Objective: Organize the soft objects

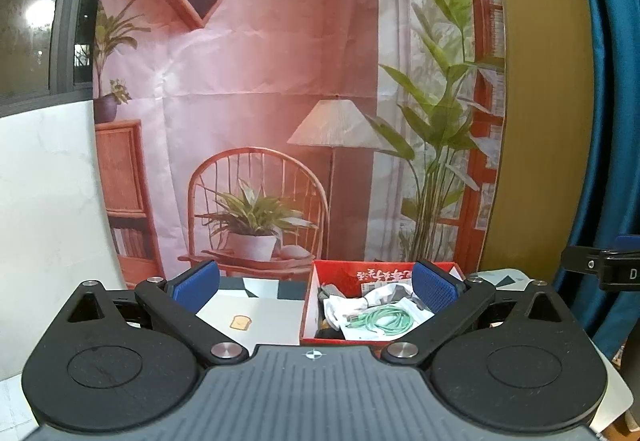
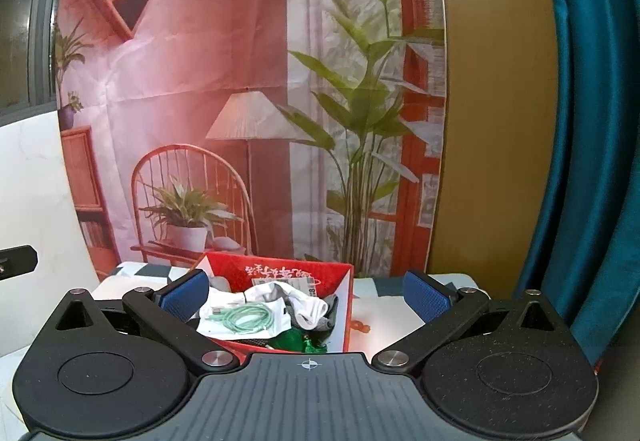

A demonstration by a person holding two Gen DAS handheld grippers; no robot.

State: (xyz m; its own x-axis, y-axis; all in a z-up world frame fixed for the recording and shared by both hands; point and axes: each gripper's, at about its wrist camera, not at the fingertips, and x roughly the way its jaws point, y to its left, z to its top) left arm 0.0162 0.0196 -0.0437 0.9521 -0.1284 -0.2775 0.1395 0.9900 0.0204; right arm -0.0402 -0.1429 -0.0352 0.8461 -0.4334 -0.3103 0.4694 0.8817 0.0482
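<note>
Snagging is risked: ahead of both gaping, empty hand-held grippers (image 1: 316, 287) (image 2: 306, 293), the green cable (image 2: 248, 319) is tangled over white socks (image 2: 310, 307) in the red box (image 2: 344, 321).

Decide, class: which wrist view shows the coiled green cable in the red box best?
The right wrist view: the green cable lies near the centre on its white packet, the whole coil visible in the red box. The left wrist view shows it too, but off-centre, beside the left gripper's right finger.

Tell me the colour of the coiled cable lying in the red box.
The cable is pale mint green, on top of white packaging; the right wrist view shows it best.
</note>
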